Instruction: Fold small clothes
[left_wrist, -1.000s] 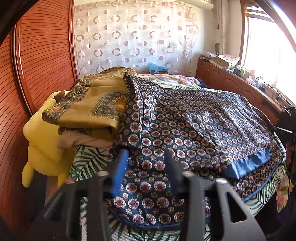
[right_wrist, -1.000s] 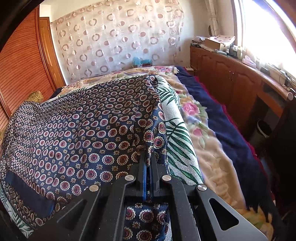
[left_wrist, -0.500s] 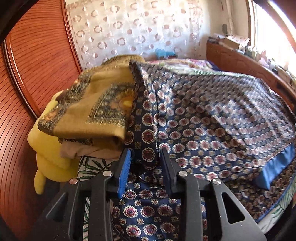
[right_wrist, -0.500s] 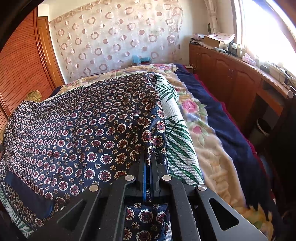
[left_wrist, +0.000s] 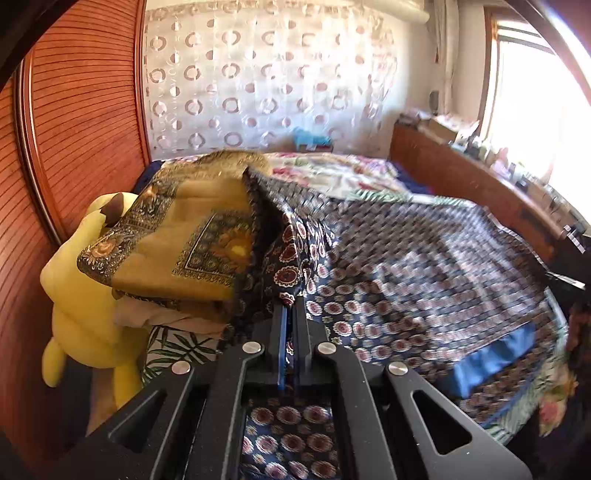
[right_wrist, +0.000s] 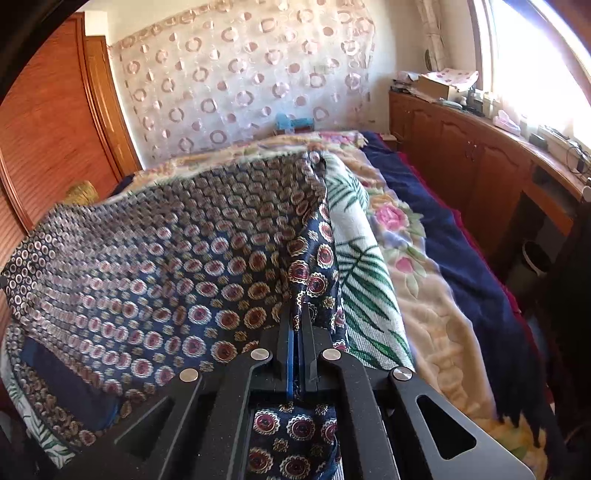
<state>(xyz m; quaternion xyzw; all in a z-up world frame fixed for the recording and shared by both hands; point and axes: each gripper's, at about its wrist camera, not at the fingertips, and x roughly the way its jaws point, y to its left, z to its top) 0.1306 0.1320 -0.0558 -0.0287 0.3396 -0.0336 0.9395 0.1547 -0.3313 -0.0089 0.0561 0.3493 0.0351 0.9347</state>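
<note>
Spreading across the near part of the bed, a navy patterned cloth (left_wrist: 424, 266) printed with round red-and-white medallions is seen from both wrist cameras. One edge of it is pinched between the fully closed jaws of the left gripper (left_wrist: 290, 308), and a ridge of fabric is drawn up from the fingertips toward the far end of the bed. Another edge of the same cloth (right_wrist: 177, 266) is clamped in the right gripper (right_wrist: 295, 314), whose jaws are likewise pressed together on the fabric, with a fold hanging beneath them. Between the two grips the cloth is raised off the bedding, and its pattern is blurred in both views. A plain blue band (left_wrist: 495, 358) is seen along its near hem. Just left of the left gripper, a folded mustard-gold scarf (left_wrist: 177, 251) is stacked on other folded pieces, beside a yellow plush toy (left_wrist: 77, 306) set against the wooden wardrobe (left_wrist: 74, 122). Under the cloth a white palm-leaf sheet (right_wrist: 365, 280) is laid, with a floral blanket (right_wrist: 424, 295) to its right. A circle-patterned curtain (right_wrist: 240, 85) is hung behind the bed.
</note>
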